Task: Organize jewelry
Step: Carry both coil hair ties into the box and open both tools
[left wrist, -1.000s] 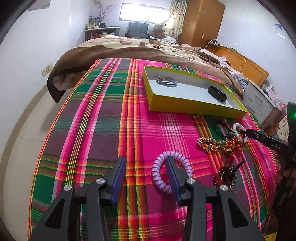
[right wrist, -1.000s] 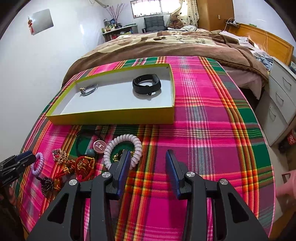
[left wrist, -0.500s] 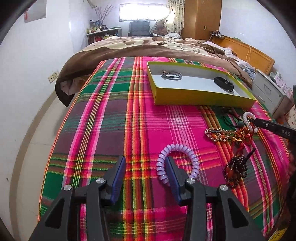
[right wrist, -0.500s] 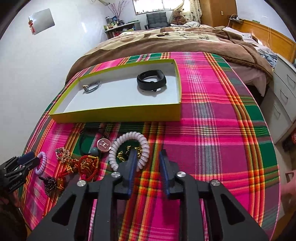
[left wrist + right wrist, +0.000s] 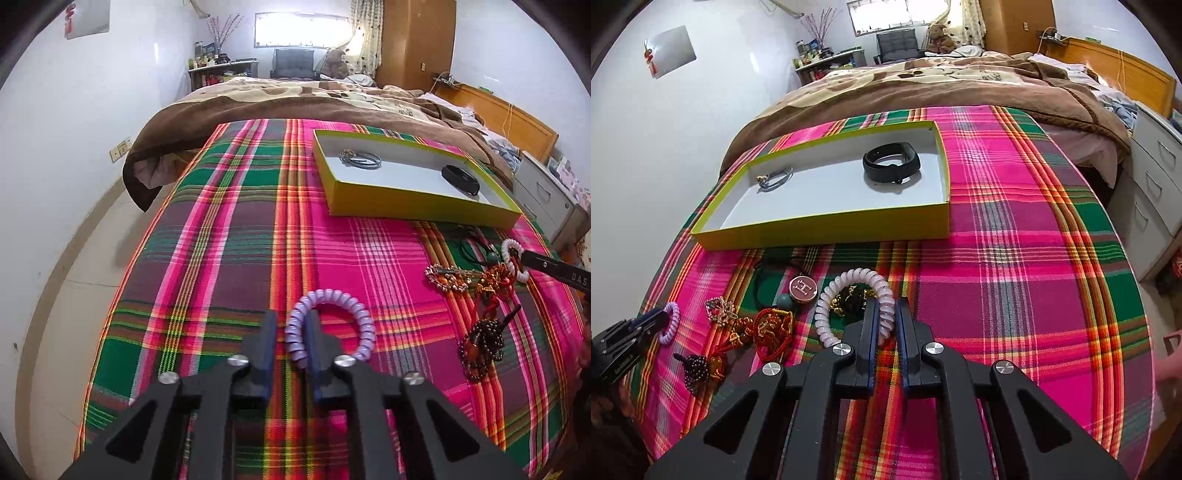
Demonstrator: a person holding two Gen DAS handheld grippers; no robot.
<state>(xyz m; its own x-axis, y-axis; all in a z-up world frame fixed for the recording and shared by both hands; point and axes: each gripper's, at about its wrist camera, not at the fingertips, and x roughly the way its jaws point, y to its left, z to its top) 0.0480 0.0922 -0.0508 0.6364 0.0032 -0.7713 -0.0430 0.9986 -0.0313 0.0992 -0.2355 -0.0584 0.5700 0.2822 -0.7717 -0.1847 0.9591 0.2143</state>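
Bedroom, bed (image 5: 960, 85) in plaid cloth (image 5: 240, 258), brown blanket behind. Left tongs (image 5: 291, 343): jaws nearly together, pinching one side of the purple coil bracelet (image 5: 332, 325); looks clamped, loop lies right of the jaws on the cloth. Right tongs (image 5: 886, 325): jaws narrow, clamped on the right side of the pale pink coil bracelet (image 5: 846, 302), loop lying left over a dark-and-gold piece (image 5: 851, 299). Yellow tray (image 5: 820, 229) straight ahead of both, long axis running across; right tongs nearer. Tray already holds a black band (image 5: 892, 166) and a thin grey bangle (image 5: 775, 177). Loose pile (image 5: 757, 325) sits on the cloth between the tongs. Next, likely: lift and carry forward over the near wall.
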